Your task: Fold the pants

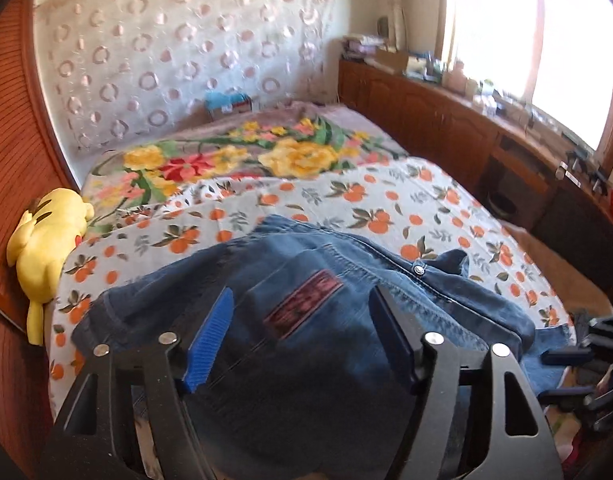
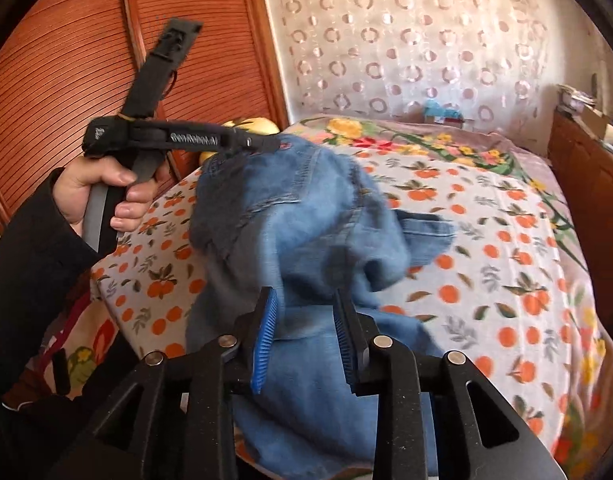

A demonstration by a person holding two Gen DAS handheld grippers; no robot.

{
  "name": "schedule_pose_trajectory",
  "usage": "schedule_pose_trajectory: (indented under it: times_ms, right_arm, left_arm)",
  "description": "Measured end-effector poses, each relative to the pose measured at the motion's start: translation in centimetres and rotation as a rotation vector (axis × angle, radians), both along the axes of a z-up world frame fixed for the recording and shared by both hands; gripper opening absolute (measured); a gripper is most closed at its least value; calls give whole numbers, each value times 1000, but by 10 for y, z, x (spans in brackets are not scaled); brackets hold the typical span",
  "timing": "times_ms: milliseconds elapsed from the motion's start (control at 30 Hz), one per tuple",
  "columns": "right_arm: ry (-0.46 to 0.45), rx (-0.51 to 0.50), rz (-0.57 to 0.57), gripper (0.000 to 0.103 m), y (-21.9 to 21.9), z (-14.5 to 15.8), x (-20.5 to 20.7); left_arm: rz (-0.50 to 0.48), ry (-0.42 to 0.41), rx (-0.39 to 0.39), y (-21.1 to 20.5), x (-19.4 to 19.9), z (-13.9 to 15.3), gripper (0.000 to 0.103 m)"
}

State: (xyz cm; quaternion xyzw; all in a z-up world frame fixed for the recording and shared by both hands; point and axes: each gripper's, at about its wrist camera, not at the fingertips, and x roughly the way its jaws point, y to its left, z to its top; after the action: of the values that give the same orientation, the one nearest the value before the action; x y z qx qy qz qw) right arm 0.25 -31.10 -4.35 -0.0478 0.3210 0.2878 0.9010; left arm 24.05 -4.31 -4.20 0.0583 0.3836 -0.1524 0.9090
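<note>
A: Jeans (image 2: pixel 306 216), one pair, bunched above the bed (image 2: pixel 506 240).
B: Left gripper (image 1: pixel 302 340) spread wide over denim. Right gripper (image 2: pixel 306 332) narrow, denim between pads. Left hand (image 2: pixel 102 192) raised.

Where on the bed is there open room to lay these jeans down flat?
The orange-print sheet lies bare to the right of the jeans, up to the floral blanket. The left edge is tighter, with the yellow plush against the wooden panel. The side shelf is cluttered.
</note>
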Motion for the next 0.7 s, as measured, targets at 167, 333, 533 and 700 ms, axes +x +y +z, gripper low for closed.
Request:
schedule_pose_trajectory:
  times_ms: [167, 333, 533, 700]
  right_arm:
    - [-30, 7, -78, 31, -13, 3, 0]
    - [-36, 3, -131, 31, -29, 1, 4]
    - [-30, 23, -157, 31, -9, -6, 17]
    - [-17, 62, -134, 32, 11, -10, 28]
  left_arm:
    - [12, 42, 52, -11, 10, -15, 44]
    - [-18, -24, 87, -8, -14, -7, 21]
    - [41, -131, -11, 40, -70, 30, 18]
    - [112, -146, -42, 83, -124, 23, 18]
